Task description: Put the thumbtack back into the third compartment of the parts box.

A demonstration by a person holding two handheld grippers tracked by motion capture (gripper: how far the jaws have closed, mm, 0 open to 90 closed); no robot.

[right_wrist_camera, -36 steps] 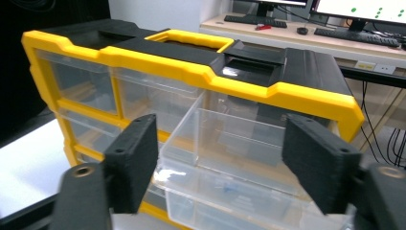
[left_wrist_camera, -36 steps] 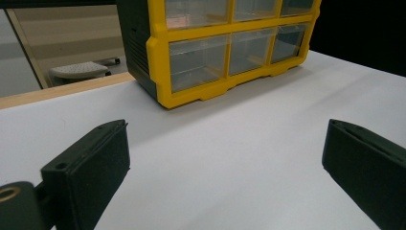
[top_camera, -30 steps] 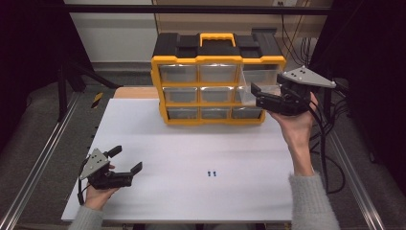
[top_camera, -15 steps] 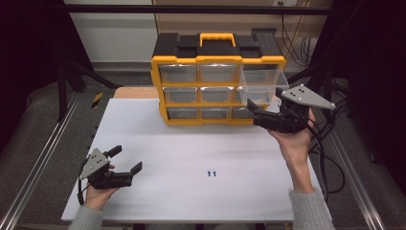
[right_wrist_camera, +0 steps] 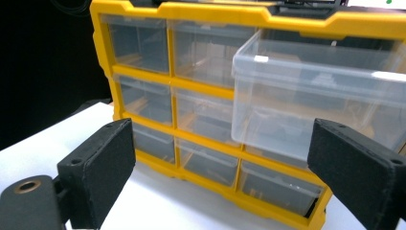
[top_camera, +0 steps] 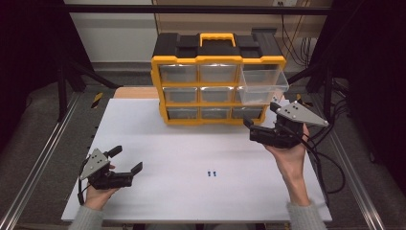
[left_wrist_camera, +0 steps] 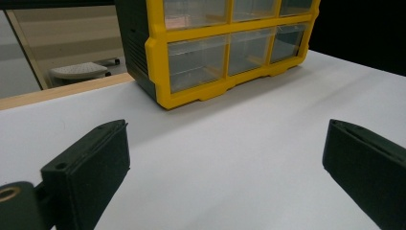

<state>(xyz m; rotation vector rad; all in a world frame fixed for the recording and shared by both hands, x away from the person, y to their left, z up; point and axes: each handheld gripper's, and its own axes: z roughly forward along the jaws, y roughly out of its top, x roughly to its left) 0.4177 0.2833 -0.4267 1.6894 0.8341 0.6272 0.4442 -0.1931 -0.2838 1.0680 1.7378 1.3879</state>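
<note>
With the clear plastic drawer [top_camera: 264, 86] hanging half out of the yellow-and-black organizer's [top_camera: 218, 81] top-right slot, my right gripper [top_camera: 261, 130] sits below it, jaws spread, empty. Lifting carelessly could knock it out.

A yellow organizer [top_camera: 218, 86] stands at the table's [top_camera: 191, 143] far edge, its top right drawer [top_camera: 263, 85] pulled out (clear plastic). The right gripper [top_camera: 261, 122] hovers just below that drawer, jaws apart, empty. The left gripper [top_camera: 128, 160] rests near left, also open. Two small blue bits [top_camera: 212, 173] lie near centre.
</note>
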